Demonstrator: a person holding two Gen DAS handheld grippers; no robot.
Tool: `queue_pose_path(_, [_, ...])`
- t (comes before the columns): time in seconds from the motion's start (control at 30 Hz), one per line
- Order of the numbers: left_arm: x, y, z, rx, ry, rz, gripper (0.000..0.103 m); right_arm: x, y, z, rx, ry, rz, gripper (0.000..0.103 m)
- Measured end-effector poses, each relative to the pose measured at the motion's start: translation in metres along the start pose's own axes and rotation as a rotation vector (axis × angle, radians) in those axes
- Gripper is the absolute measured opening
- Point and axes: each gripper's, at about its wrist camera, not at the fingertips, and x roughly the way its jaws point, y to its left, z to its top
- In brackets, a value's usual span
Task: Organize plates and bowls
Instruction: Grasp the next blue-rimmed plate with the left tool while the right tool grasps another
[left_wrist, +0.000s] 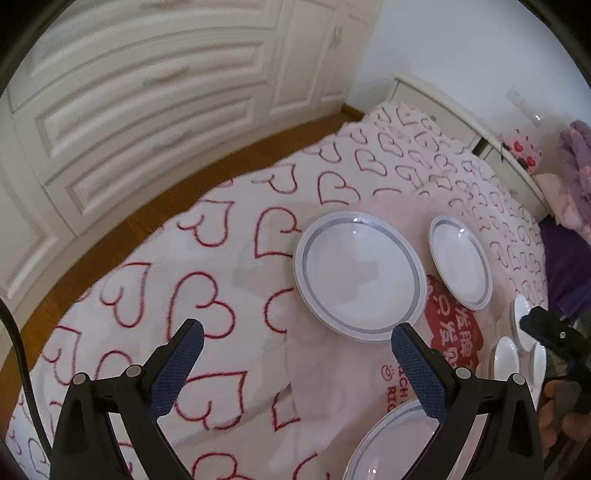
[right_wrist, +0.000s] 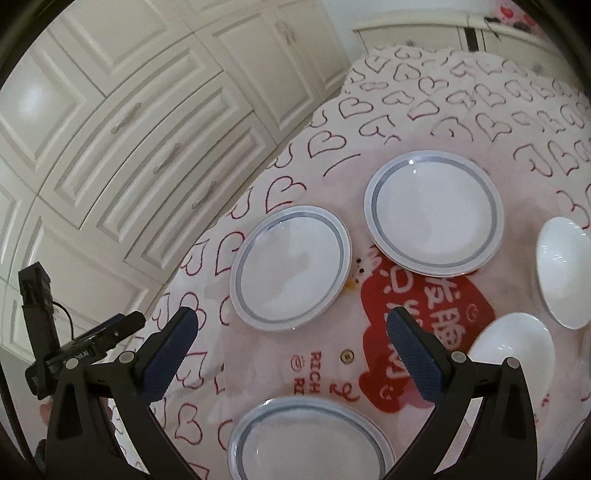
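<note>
On the heart-printed bedspread (right_wrist: 424, 99) lay three grey-rimmed plates and two white bowls. The right gripper (right_wrist: 291, 334) hung wide and empty above the nearest plate (right_wrist: 310, 439), with the middle plate (right_wrist: 290, 267) just ahead, the far plate (right_wrist: 434, 212) beyond, and the bowls (right_wrist: 513, 347) (right_wrist: 565, 271) to its right. The left gripper (left_wrist: 295, 349), jaws also spread, held nothing. The red cloth patch (right_wrist: 424, 332) carried "RICH".

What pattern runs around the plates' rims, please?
A grey-blue ring on white plates, clearest in the right wrist view.
</note>
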Motion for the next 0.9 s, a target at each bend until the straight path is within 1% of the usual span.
queue_pose_path(0.13, [0.034, 0.003, 0.025, 0.0, 0.036, 0.008, 0.1, 0.03, -0.013, 0.008, 0.042, 0.05, 0.012, 0.103])
queue_pose_path(0.23, [0.067, 0.009, 0.042, -0.022, 0.08, -0.011, 0.098, 0.053, -0.025, 0.013, 0.082, 0.088, 0.031, 0.103])
queue_pose_path(0.33, [0.098, 0.018, 0.056, -0.054, 0.124, -0.017, 0.094, 0.074, -0.037, 0.018, 0.131, 0.119, 0.054, 0.103])
queue_pose_path(0.37, [0.111, 0.021, 0.062, -0.063, 0.14, -0.022, 0.091, 0.08, -0.042, 0.019, 0.144, 0.127, 0.056, 0.103])
queue_pose_path(0.47, [0.141, 0.028, 0.075, -0.078, 0.174, -0.021, 0.088, 0.096, -0.051, 0.022, 0.161, 0.147, 0.056, 0.103])
queue_pose_path(0.5, [0.152, 0.032, 0.079, -0.085, 0.187, -0.024, 0.084, 0.102, -0.054, 0.023, 0.165, 0.154, 0.058, 0.103])
queue_pose_path(0.57, [0.167, 0.034, 0.081, -0.096, 0.206, -0.035, 0.081, 0.111, -0.059, 0.026, 0.175, 0.166, 0.061, 0.103])
queue_pose_path(0.67, [0.187, 0.04, 0.086, -0.105, 0.219, -0.04, 0.08, 0.123, -0.065, 0.031, 0.191, 0.175, 0.074, 0.101])
queue_pose_path(0.73, [0.197, 0.042, 0.089, -0.104, 0.226, -0.043, 0.076, 0.13, -0.066, 0.033, 0.197, 0.179, 0.083, 0.1])
queue_pose_path(0.77, [0.202, 0.042, 0.089, -0.104, 0.23, -0.044, 0.074, 0.134, -0.067, 0.035, 0.2, 0.18, 0.089, 0.099])
queue_pose_path(0.9, [0.219, 0.046, 0.092, -0.117, 0.24, -0.047, 0.073, 0.149, -0.068, 0.039, 0.208, 0.184, 0.119, 0.093])
